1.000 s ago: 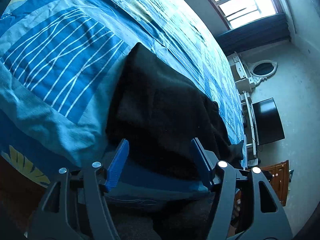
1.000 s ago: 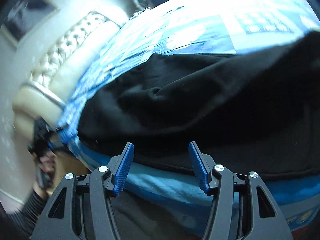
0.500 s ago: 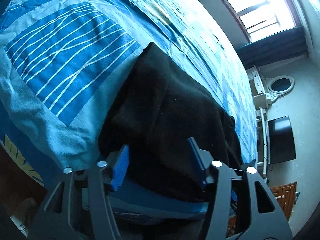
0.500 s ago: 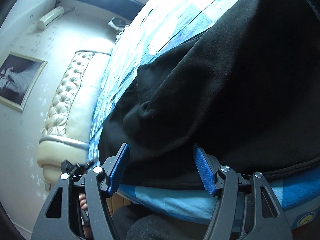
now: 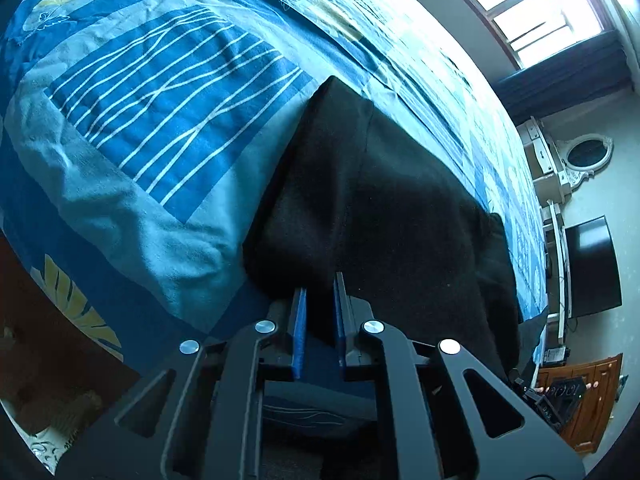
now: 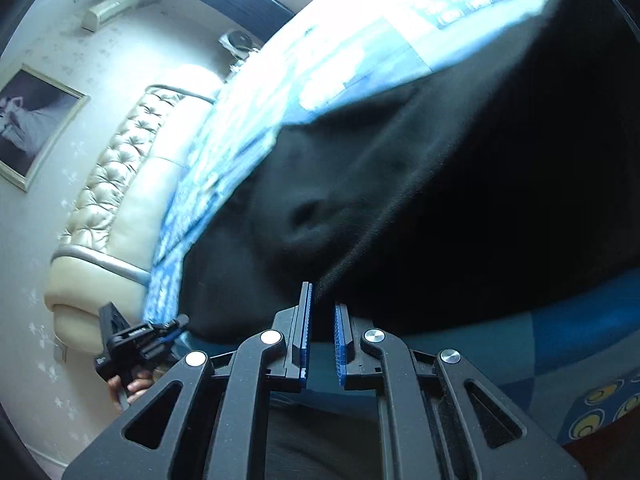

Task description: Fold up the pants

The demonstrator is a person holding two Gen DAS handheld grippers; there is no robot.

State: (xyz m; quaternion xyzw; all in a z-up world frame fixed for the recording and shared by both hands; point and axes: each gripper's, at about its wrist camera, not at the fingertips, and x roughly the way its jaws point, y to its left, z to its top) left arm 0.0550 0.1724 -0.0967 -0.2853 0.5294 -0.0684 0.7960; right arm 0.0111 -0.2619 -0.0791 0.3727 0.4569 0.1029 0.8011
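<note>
Black pants (image 5: 376,200) lie on a blue patterned bedspread (image 5: 152,120), near the bed's front edge. My left gripper (image 5: 319,292) is shut on the near edge of the pants, blue pads pinching the cloth. In the right wrist view the pants (image 6: 460,184) fill the right half and bulge upward. My right gripper (image 6: 322,304) is shut on their near edge. The left gripper also shows in the right wrist view (image 6: 136,338), at the pants' far end, held by a hand.
A padded cream headboard (image 6: 120,184) stands at the left end of the bed. A framed picture (image 6: 32,120) hangs on the wall. A window (image 5: 528,4), a black TV (image 5: 592,268) and a wooden cabinet (image 5: 580,400) are to the right.
Both grippers went from wide open to shut on the near edge of the pants. The right side of the pants has risen and is blurred with motion.
</note>
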